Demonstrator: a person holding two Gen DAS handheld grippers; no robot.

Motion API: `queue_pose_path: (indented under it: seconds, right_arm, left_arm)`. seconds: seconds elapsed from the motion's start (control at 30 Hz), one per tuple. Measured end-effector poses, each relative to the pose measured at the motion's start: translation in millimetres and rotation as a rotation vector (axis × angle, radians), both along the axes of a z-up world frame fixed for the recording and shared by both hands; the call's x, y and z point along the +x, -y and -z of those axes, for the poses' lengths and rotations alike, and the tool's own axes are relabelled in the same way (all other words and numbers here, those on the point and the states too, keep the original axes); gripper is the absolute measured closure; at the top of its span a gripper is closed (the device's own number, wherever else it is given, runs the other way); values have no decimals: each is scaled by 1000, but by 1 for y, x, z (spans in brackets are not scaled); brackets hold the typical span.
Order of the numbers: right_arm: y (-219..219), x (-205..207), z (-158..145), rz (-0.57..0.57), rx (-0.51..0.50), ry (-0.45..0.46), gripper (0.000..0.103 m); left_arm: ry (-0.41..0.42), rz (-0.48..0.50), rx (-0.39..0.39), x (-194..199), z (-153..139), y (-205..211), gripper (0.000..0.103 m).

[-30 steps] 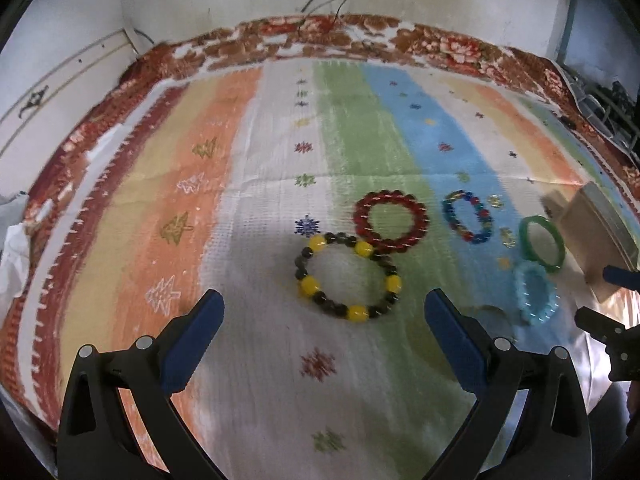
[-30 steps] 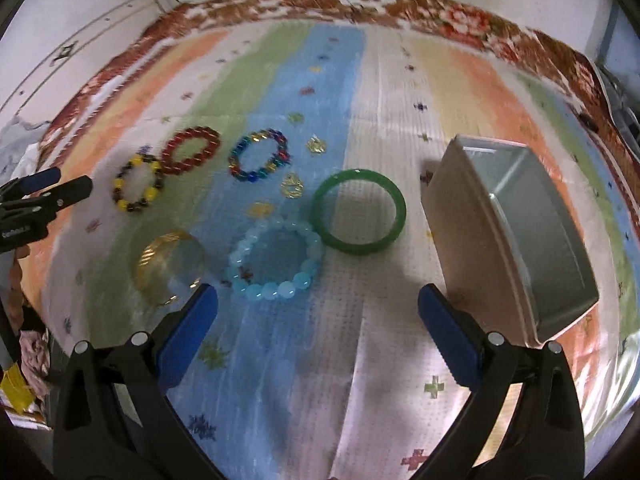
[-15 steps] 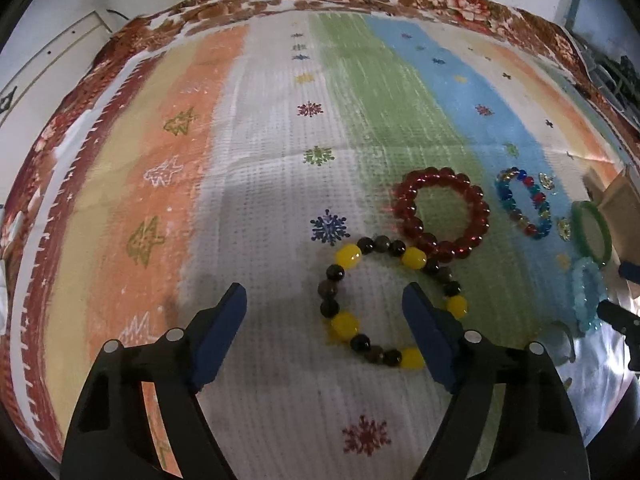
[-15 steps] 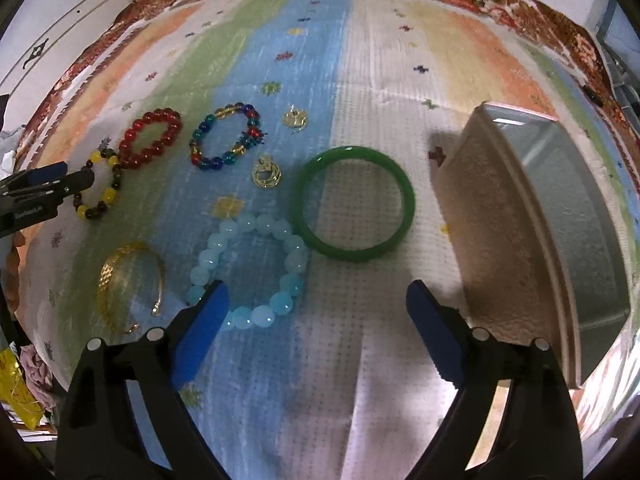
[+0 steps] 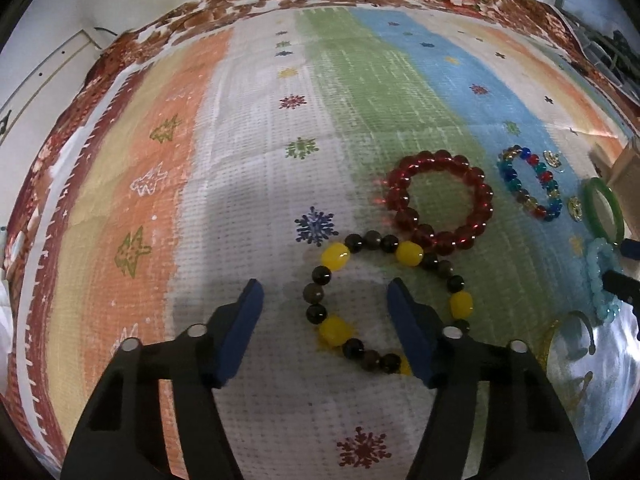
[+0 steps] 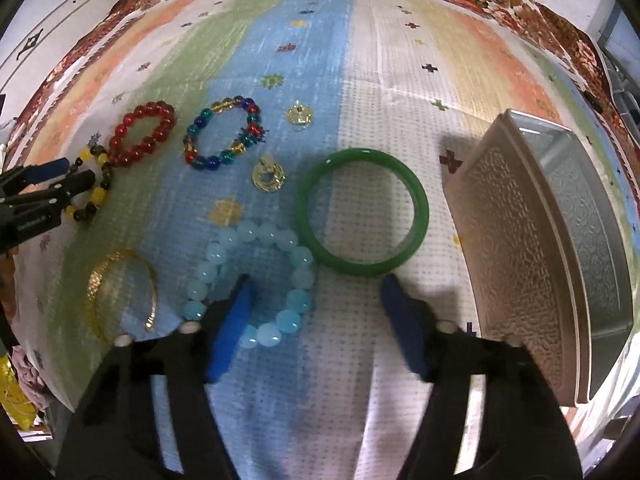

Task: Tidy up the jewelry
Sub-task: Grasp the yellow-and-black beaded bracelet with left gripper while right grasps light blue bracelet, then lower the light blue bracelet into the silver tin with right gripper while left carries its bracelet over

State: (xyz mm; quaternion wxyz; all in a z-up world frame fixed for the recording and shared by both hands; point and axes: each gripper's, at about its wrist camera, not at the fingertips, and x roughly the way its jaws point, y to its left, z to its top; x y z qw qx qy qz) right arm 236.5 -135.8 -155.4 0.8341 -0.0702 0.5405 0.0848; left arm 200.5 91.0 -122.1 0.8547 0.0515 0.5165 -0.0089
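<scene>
A striped cloth [image 6: 360, 60] with a floral border covers the counter. Between the tips of the left tongs [image 5: 324, 292] lies the left side of a yellow-and-dark bead bracelet [image 5: 384, 304], and a red bead bracelet [image 5: 438, 200] touches it just beyond. Further right lie a multicoloured bead bracelet [image 5: 528, 186] and two small gold pendants [image 6: 300, 114]. Ahead of the right tongs [image 6: 316, 288] rests a green bangle [image 6: 362, 212], with a pale blue bead bracelet [image 6: 256, 288] around the left tip. A gold bangle [image 6: 120, 292] lies left of those tongs, a metal tray [image 6: 520, 240] to their right.
</scene>
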Motion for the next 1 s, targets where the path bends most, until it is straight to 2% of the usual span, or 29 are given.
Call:
queue_pose_path:
  seconds: [0.07, 0.1, 0.13, 0.17, 0.2, 0.27, 0.3, 0.37, 0.6, 1.0]
  right_arm:
    - [-1, 0, 1, 0, -2, -3, 41]
    - [0, 1, 1, 3, 6, -4, 41]
    - [2, 0, 1, 5, 9, 0, 48]
    - [2, 0, 0, 3, 11, 7, 68]
    - [3, -1, -1, 6, 11, 13, 76]
    - [2, -1, -2, 2, 6, 10, 89]
    - [0, -1, -2, -9, 2, 11, 90]
    - [-2, -1, -2, -17, -13, 15, 90]
    - [-3, -10, -8, -43, 33, 27, 90]
    - [-3, -23, -60, -83, 75, 133, 90]
  left_arm:
    - [0, 5, -1, 1, -1, 2, 53]
    - [3, 2, 1, 1, -1, 2, 62]
    - [4, 2, 3, 2, -1, 2, 70]
    - [9, 0, 6, 2, -1, 1, 78]
    - [15, -8, 19, 2, -2, 1, 93]
    - [17, -12, 21, 1, -2, 1, 93]
    - [18, -10, 25, 1, -2, 2, 93]
    - [21, -15, 22, 1, -3, 2, 94]
    - [65, -27, 21, -8, -17, 2, 94]
    - [135, 30, -35, -23, -75, 21, 94]
